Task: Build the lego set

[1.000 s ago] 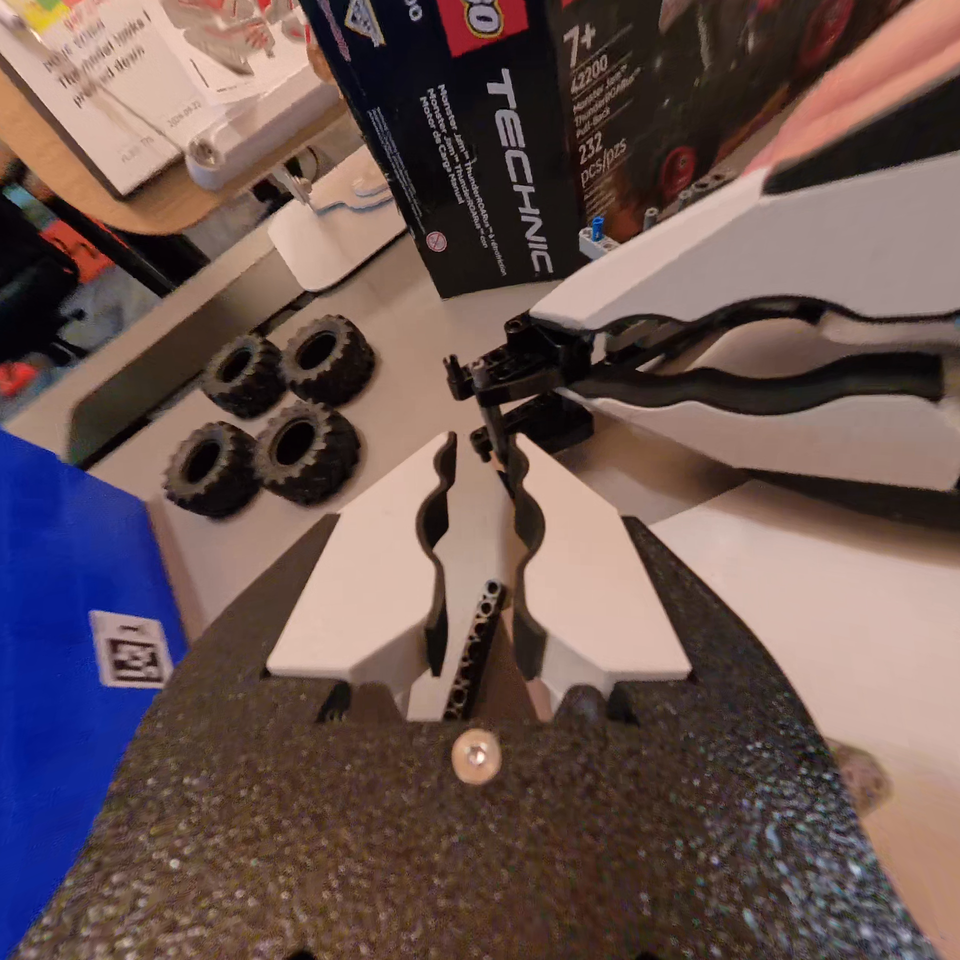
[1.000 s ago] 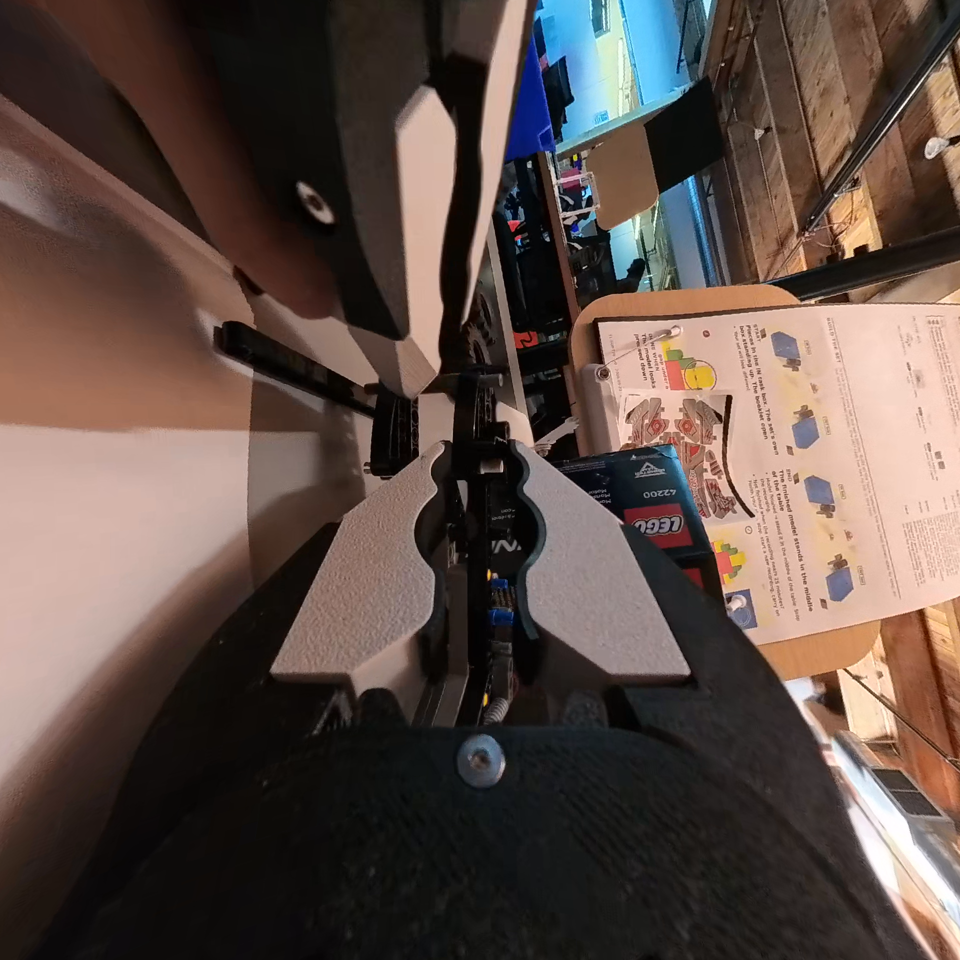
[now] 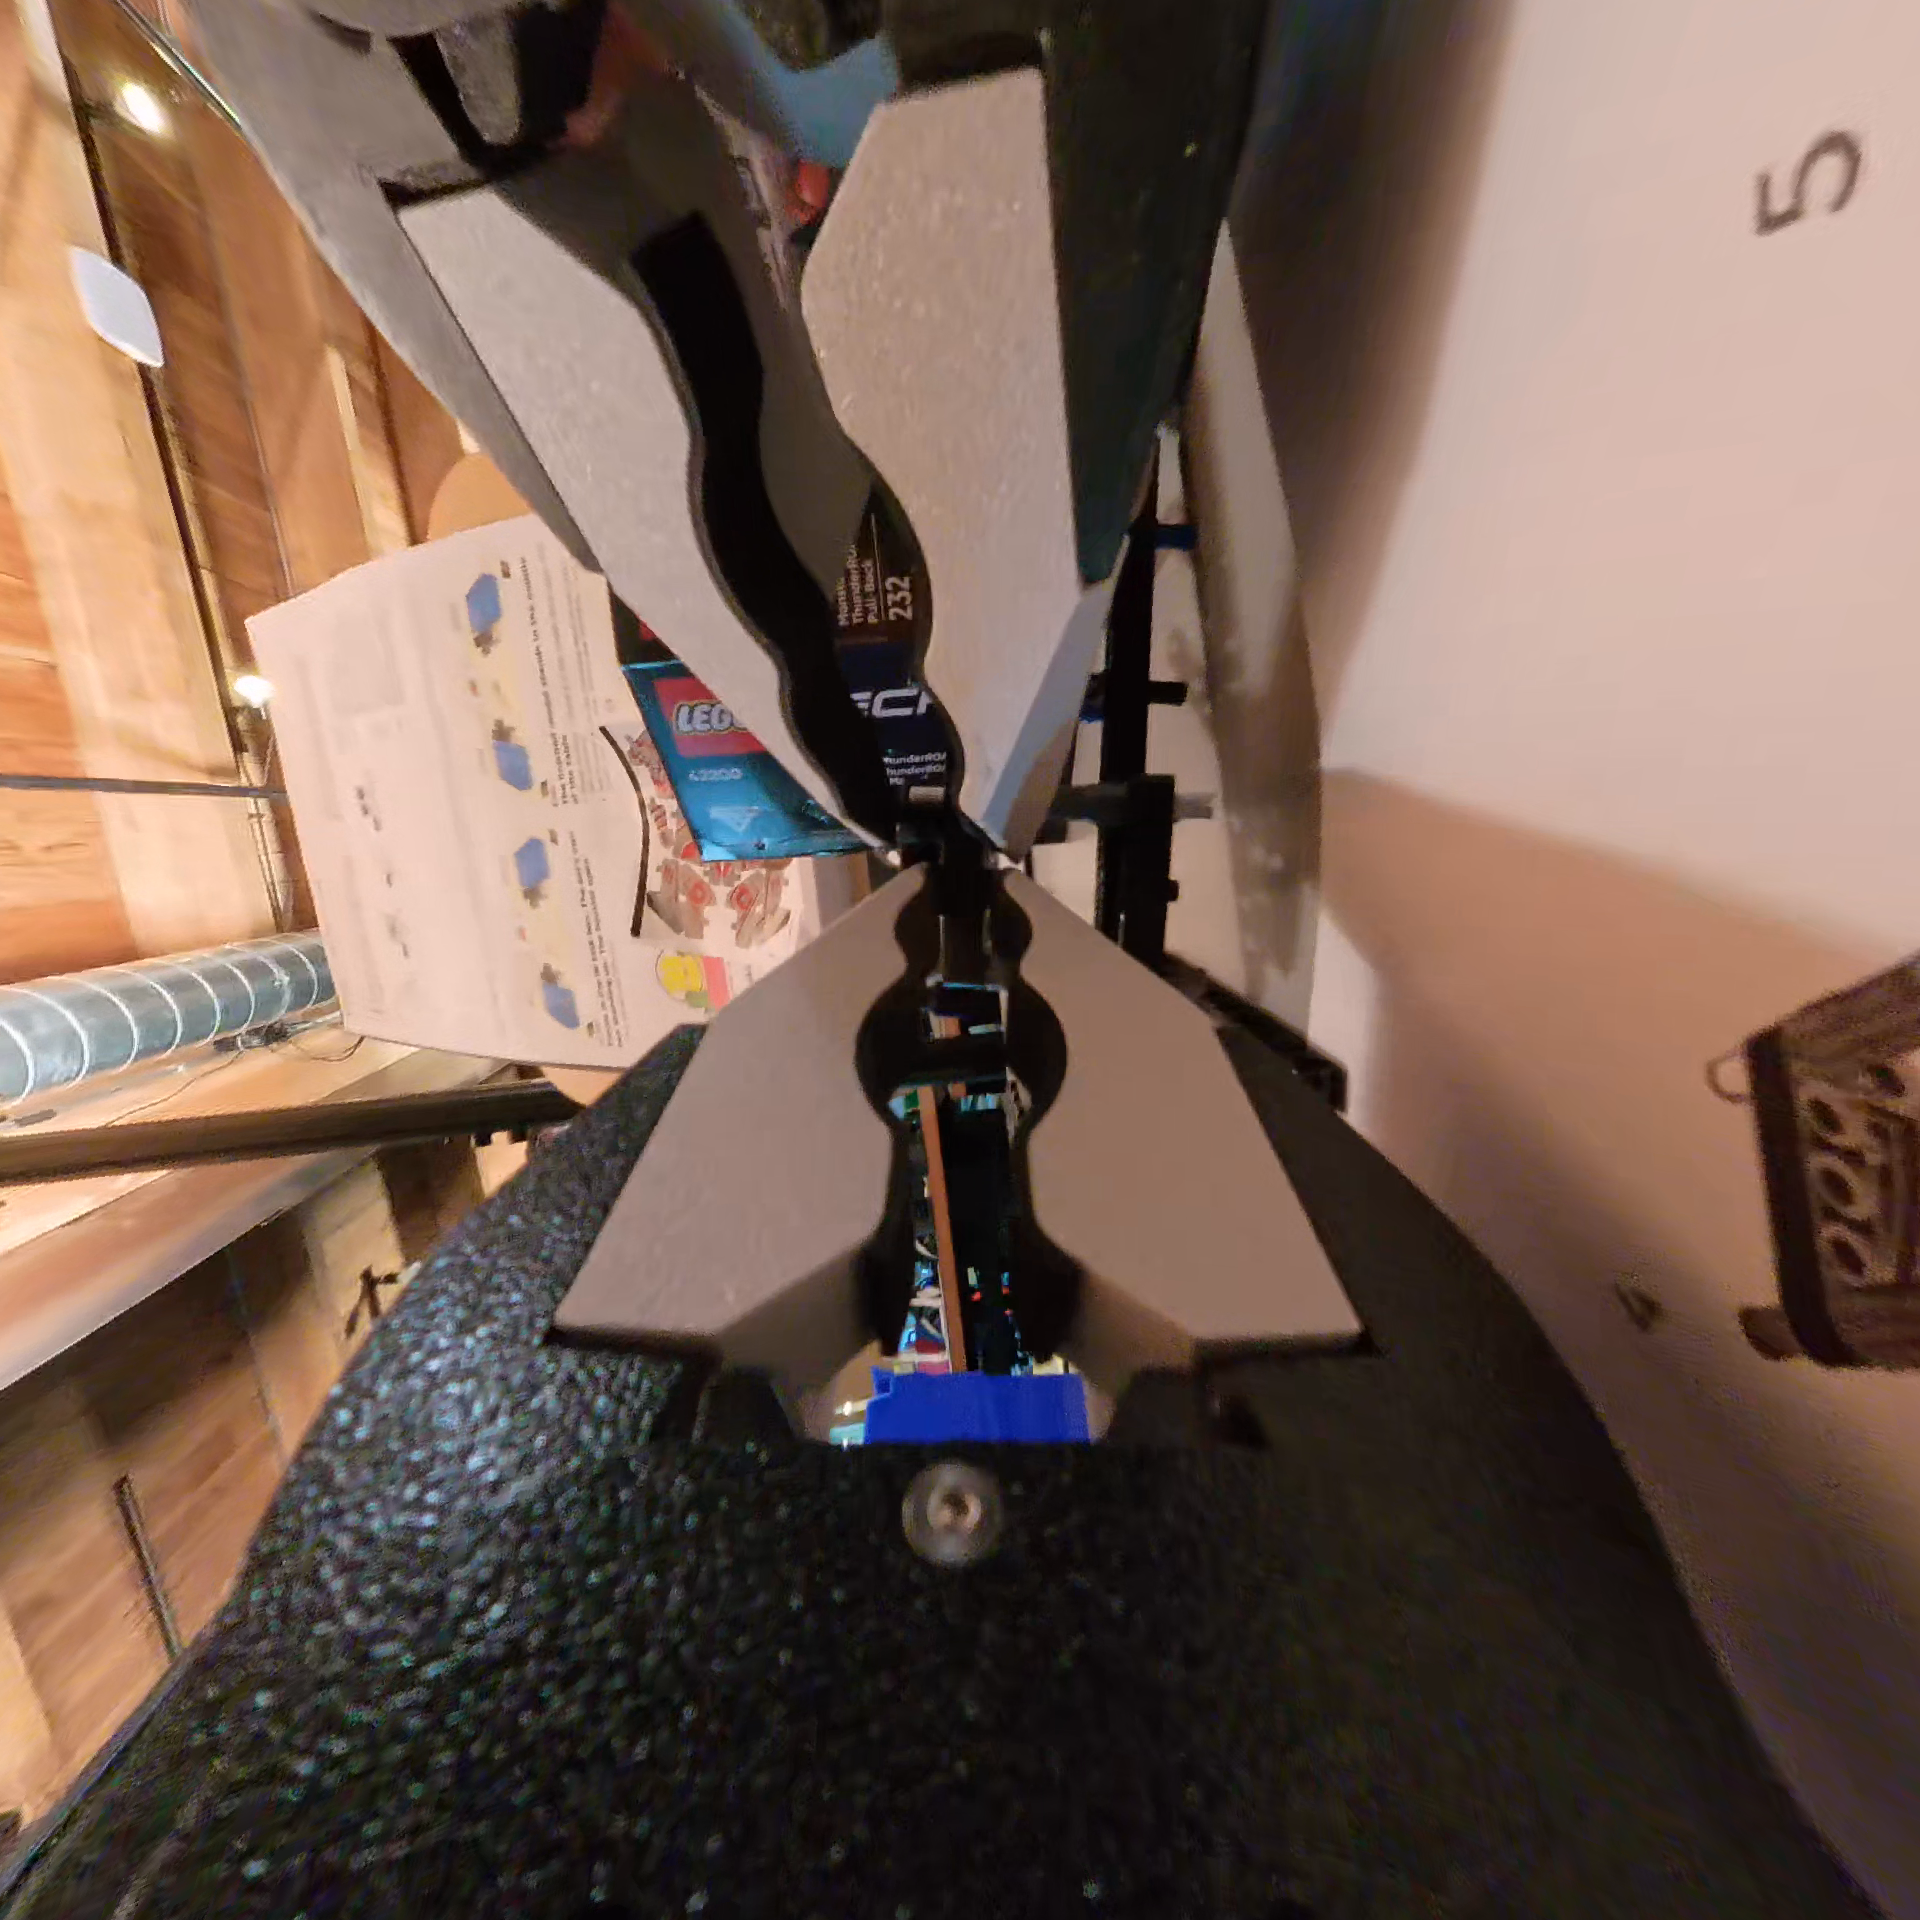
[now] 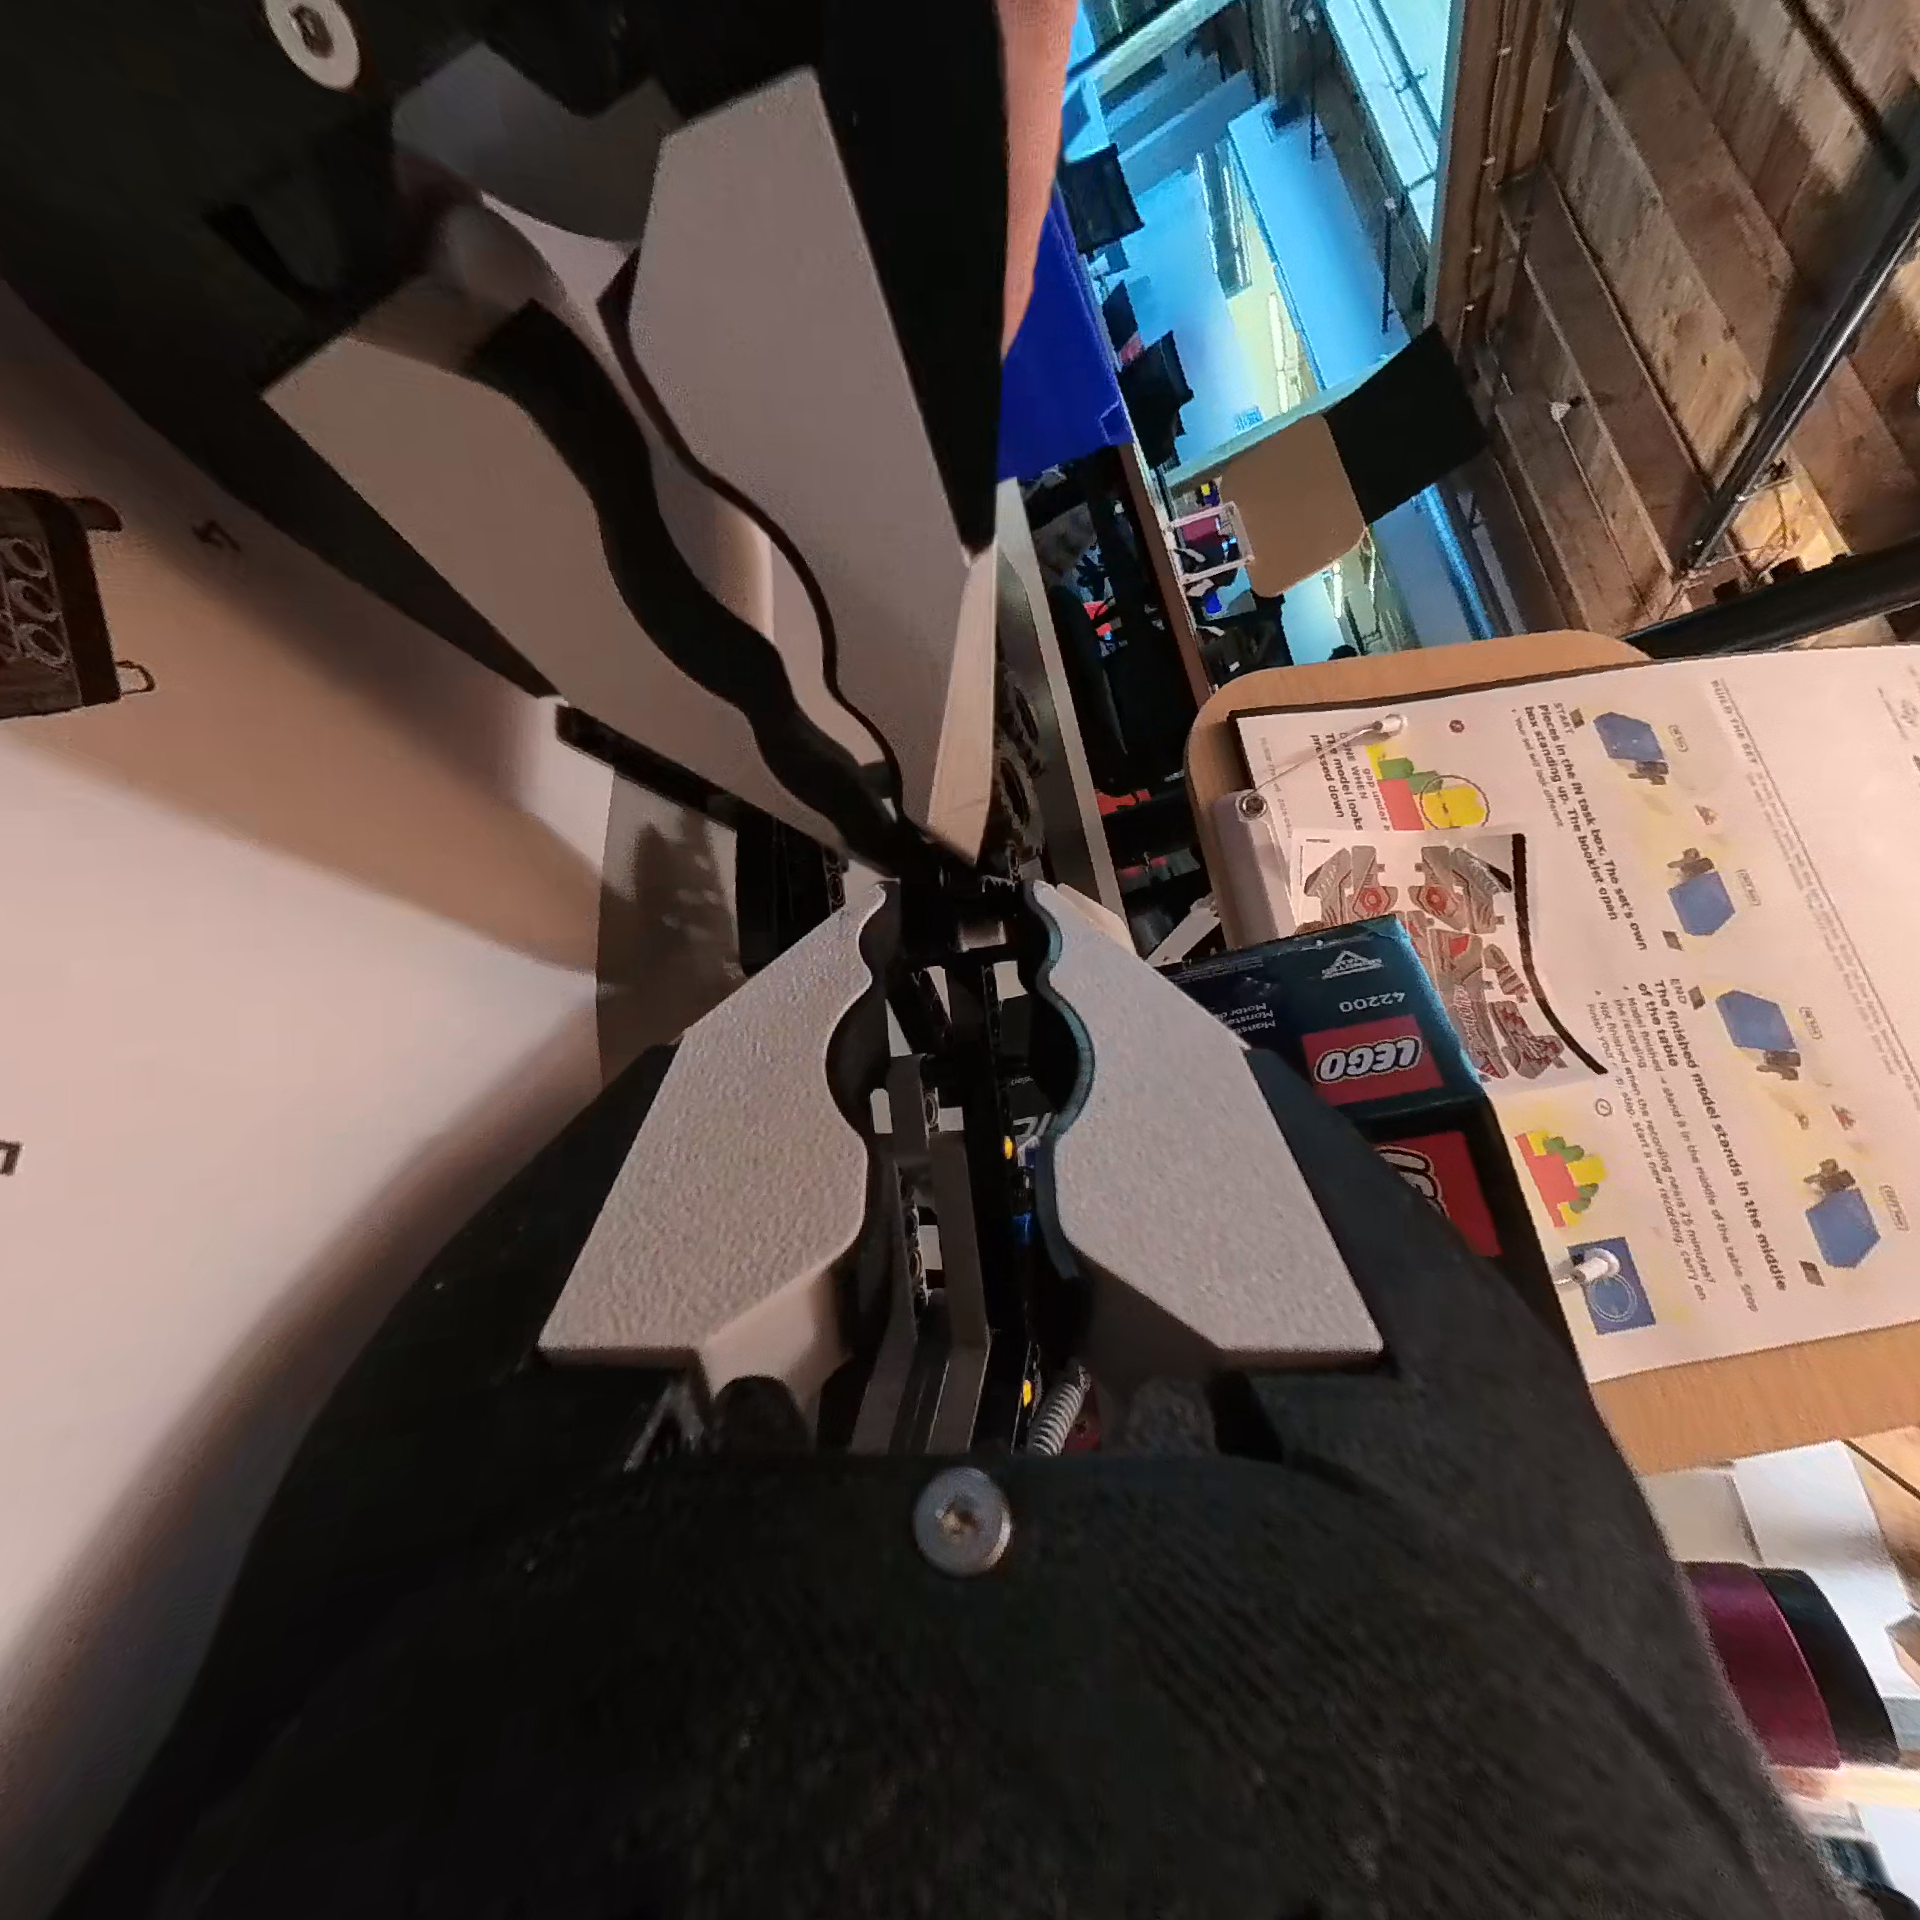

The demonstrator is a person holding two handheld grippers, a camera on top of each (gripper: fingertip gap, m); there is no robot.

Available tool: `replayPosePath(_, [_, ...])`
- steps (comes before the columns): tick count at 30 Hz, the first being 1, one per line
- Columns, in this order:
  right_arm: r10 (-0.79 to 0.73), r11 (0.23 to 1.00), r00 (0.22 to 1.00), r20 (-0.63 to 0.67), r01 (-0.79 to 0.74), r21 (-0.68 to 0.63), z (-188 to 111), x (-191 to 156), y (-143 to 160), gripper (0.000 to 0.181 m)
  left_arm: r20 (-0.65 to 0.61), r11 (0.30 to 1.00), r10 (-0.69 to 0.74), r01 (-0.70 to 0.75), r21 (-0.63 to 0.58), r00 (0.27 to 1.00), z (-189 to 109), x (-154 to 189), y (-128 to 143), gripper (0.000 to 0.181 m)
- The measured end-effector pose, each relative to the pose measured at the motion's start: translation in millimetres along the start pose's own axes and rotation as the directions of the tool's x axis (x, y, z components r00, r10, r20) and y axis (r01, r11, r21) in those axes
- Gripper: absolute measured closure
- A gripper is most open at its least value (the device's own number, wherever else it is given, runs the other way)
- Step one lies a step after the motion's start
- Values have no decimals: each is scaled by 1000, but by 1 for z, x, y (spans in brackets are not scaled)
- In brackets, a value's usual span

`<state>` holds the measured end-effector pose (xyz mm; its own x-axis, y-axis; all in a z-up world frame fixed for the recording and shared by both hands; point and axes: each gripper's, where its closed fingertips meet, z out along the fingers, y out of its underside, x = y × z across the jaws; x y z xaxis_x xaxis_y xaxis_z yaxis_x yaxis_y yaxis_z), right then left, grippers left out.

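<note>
Meeting tip to tip: both grippers [image 3: 954,883] [image 4: 951,904]

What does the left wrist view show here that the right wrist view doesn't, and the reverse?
Left wrist only: a silver ribbed duct.

Right wrist only: black tyres behind the fingertips and a blue bin.

Both: the left gripper and right gripper meeting tip to tip on a black Lego assembly, the Lego box and the instruction sheet.
</note>
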<state>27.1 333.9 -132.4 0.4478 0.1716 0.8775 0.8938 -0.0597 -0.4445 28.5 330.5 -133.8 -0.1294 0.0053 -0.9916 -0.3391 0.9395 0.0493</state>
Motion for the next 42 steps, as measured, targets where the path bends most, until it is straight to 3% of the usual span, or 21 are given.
replayPosePath(2, [15,1000,1000,3,-15,8,-1,0,0,162,3,1000,0,0,15,1000,-1,0,-1,175])
replayPosePath(7, [87,995,996,-4,-87,46,-4,5,0,139,-13,999,3,-2,46,1000,-3,5,-3,176])
replayPosePath(12, [98,993,995,-4,-98,59,-5,6,0,134,-62,1000,-8,8,10,998,-3,9,2,175])
replayPosePath(27, [76,997,997,8,-76,33,-4,1,2,151,-27,1000,-19,19,-5,999,-5,4,2,176])
replayPosePath(42, [107,994,994,-17,-106,35,-8,7,4,151,44,1000,3,-2,-20,999,-3,-2,1,176])
